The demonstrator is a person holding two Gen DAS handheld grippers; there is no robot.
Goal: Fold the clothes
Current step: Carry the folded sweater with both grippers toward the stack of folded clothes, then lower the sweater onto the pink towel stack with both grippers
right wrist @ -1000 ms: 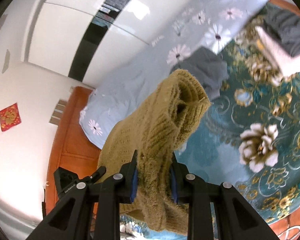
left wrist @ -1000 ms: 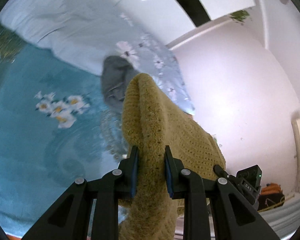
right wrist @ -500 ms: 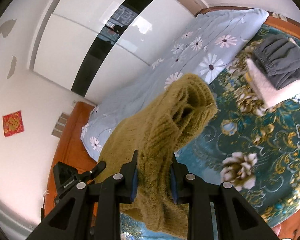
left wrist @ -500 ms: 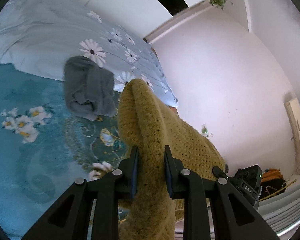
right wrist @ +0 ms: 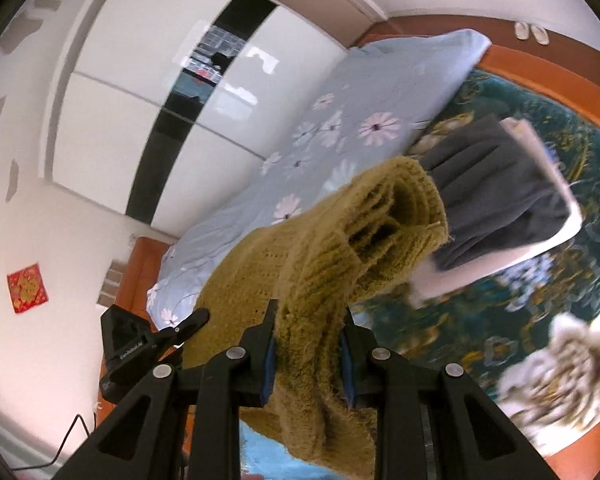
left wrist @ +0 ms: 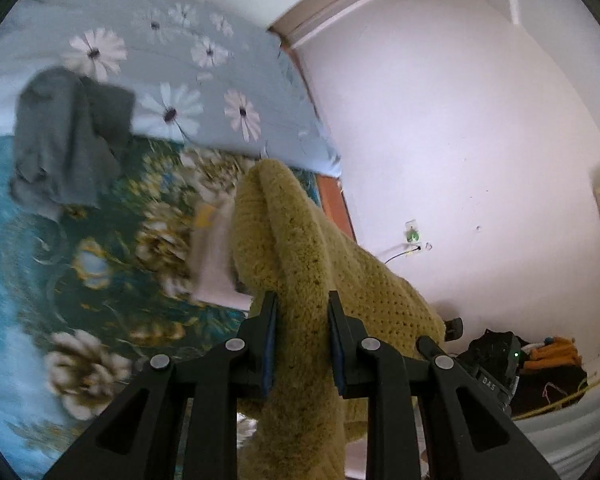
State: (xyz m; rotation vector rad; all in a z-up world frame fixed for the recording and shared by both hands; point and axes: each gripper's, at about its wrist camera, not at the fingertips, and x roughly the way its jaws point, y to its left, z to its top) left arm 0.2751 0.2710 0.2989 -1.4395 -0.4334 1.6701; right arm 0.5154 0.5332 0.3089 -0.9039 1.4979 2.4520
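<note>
Mustard sweater [left wrist: 300, 264] clamped by both grippers — left gripper [left wrist: 302, 344], right gripper [right wrist: 308, 350] — hiding folded clothes [right wrist: 500, 196]

We see a bed [left wrist: 28, 240] spread with a teal floral cover and, along its far side, a pale blue quilt [right wrist: 364, 92] printed with daisies. Behind it stands a glossy white wardrobe [right wrist: 112, 92] with a dark mirrored strip. The walls [left wrist: 460, 120] are plain white; one carries a socket [left wrist: 413, 236], another a red paper square [right wrist: 27, 288]. The bed's frame [right wrist: 540, 64] is orange-brown wood.
</note>
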